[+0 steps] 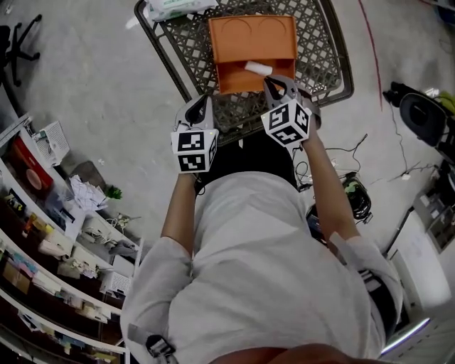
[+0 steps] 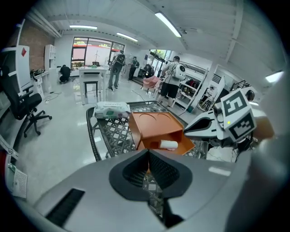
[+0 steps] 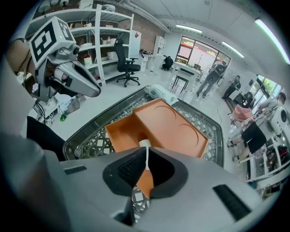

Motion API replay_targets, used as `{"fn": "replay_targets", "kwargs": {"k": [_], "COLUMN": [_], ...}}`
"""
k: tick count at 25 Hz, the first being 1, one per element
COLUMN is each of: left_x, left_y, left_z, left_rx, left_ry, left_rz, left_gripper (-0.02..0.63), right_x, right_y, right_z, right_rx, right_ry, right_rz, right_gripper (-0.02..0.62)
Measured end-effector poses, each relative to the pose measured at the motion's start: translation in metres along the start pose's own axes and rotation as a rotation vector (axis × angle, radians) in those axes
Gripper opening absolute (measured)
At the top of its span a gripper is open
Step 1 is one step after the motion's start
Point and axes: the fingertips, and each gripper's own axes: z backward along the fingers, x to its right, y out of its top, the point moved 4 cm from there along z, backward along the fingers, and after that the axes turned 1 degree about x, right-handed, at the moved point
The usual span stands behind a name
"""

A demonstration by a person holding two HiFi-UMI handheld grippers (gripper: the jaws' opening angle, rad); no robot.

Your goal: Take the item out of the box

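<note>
An orange box [image 1: 249,35] lies on a metal lattice table [image 1: 323,57], its near compartment open. A small white roll-shaped item [image 1: 257,67] lies in that compartment. My right gripper [image 1: 270,80] is shut and empty, hovering at the box's near edge, its tips just short of the item [image 3: 144,143]. Whether they touch it I cannot tell. My left gripper [image 1: 205,101] is also shut with nothing in it, above the table's near left part, apart from the box [image 2: 154,124]. From the left gripper view the item [image 2: 168,144] shows beyond the closed tips.
A white packet of wipes [image 1: 178,7] lies at the table's far left corner. Cluttered shelves [image 1: 43,234] line the left, with an office chair [image 1: 18,43] beyond. Cables and a black bag [image 1: 419,114] lie on the floor at right. People stand far off in the hall [image 2: 170,84].
</note>
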Motion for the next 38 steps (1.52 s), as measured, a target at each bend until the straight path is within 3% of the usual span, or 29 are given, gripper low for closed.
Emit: {"fn": "replay_targets", "kwargs": {"k": [11,14,15,27,38], "left_x": [-0.019,-0.019,-0.019,-0.024,-0.028], "left_y": [-0.019,-0.024,-0.024,-0.031,-0.039], "left_z": [-0.009,-0.011,-0.012,-0.009,-0.006], "left_rx": [-0.039,-0.048,-0.049,-0.051,-0.047], "left_ry": [0.04,0.037,0.037,0.056,0.063], "left_rz": [0.072,0.084,0.088,0.119,0.136], "left_gripper": [0.011,0.011,0.011,0.011,0.011], "right_x": [-0.008,-0.007,-0.007,-0.008,-0.006], "right_y": [-0.009,-0.011,-0.012,-0.02,-0.026], "right_z": [-0.043,-0.051,-0.054,-0.08,-0.101], "right_rx": [-0.09,-0.11,-0.116,-0.161,-0.199], "right_ry": [0.051,0.044,0.044,0.006,0.004], "right_rz": [0.046,0.061,0.071,0.148,0.119], "right_gripper": [0.01,0.104,0.109,0.137,0.155]}}
